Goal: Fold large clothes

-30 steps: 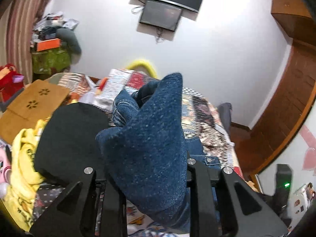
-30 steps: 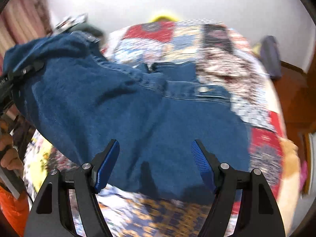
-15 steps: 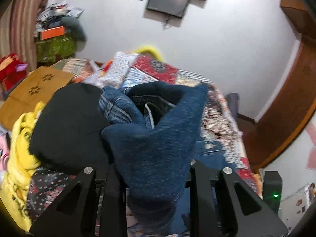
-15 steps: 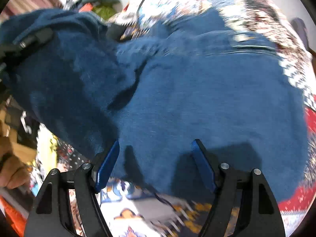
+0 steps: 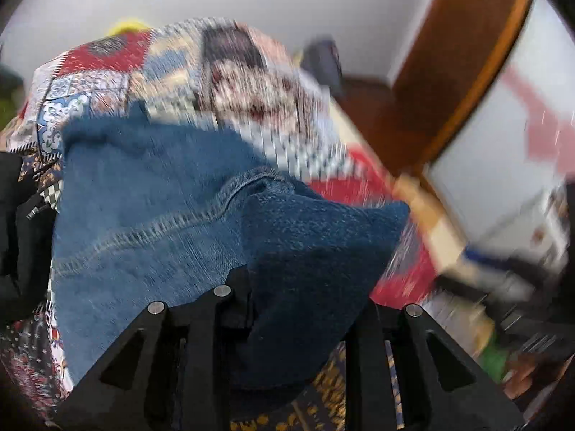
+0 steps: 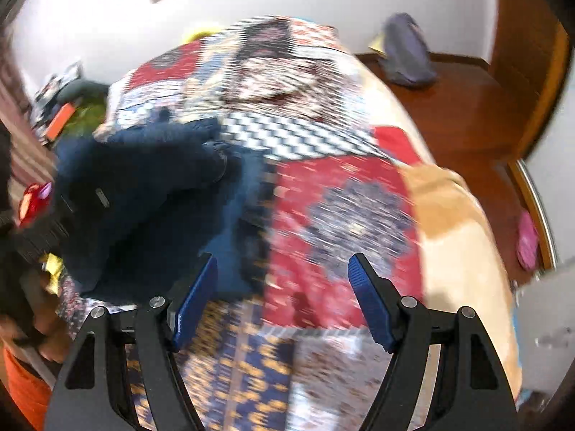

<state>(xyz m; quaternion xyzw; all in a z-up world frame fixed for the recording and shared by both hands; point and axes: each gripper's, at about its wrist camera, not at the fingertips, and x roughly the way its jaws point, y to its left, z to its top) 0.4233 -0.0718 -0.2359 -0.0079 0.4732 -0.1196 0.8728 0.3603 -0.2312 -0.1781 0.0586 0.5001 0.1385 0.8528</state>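
Blue denim jeans [image 5: 151, 222] lie on the patchwork bedspread [image 5: 251, 82], a stitched seam showing. My left gripper [image 5: 291, 301] is shut on a fold of the jeans, which bulges up between its black fingers. In the right wrist view the jeans [image 6: 143, 194] lie bunched at the left of the bed. My right gripper [image 6: 284, 298] is open and empty above the bedspread [image 6: 341, 208], to the right of the jeans. Both views are blurred by motion.
A wooden door [image 5: 449, 72] and wooden floor [image 6: 449, 100] are to the right of the bed. A grey bag [image 6: 406, 54] lies on the floor. Black clothing [image 5: 14, 233] lies left of the jeans. A pile of clutter [image 6: 64, 107] stands at the far left.
My left gripper has swung right and down with the jeans fold in it. My right gripper has pulled back to the right, off the jeans, still open.
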